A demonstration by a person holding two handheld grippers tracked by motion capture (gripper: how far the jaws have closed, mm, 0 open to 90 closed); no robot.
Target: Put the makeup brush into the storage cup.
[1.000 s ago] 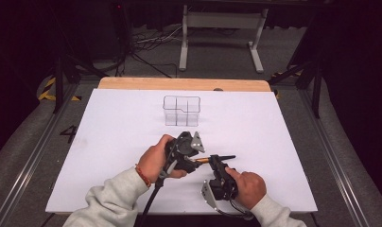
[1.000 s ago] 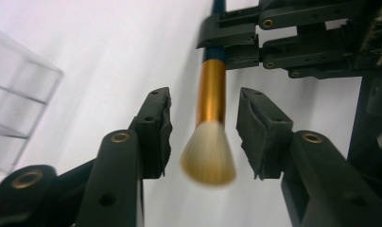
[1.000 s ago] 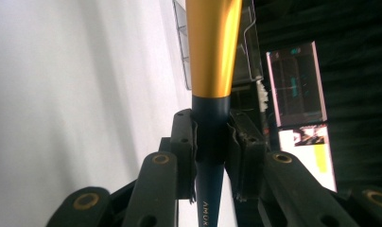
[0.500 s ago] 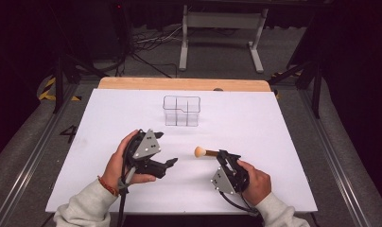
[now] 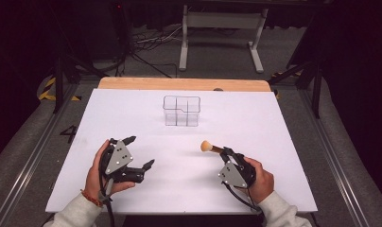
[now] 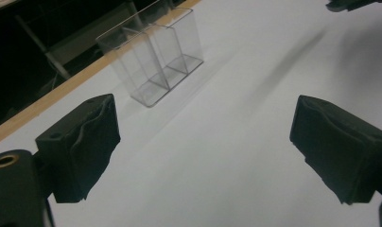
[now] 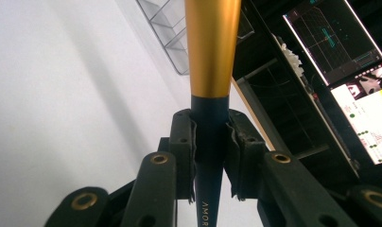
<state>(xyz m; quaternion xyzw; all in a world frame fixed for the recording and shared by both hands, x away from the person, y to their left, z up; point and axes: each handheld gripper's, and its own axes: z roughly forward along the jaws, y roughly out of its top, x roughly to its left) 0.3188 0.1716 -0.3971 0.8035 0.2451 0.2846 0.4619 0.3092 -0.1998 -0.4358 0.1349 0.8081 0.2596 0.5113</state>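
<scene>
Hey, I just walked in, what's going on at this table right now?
A person works at a white table with a gripper in each hand. The right gripper is clamped on the dark handle of a makeup brush, bristles pointing left. The left gripper is open and holds nothing. A clear divided organizer stands empty farther back.

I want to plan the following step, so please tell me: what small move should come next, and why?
Probably carry the brush forward toward the clear organizer. The right hand-held gripper is shut on its dark handle, the organizer's compartments look empty, and the left hand-held gripper is open and holds nothing.
</scene>
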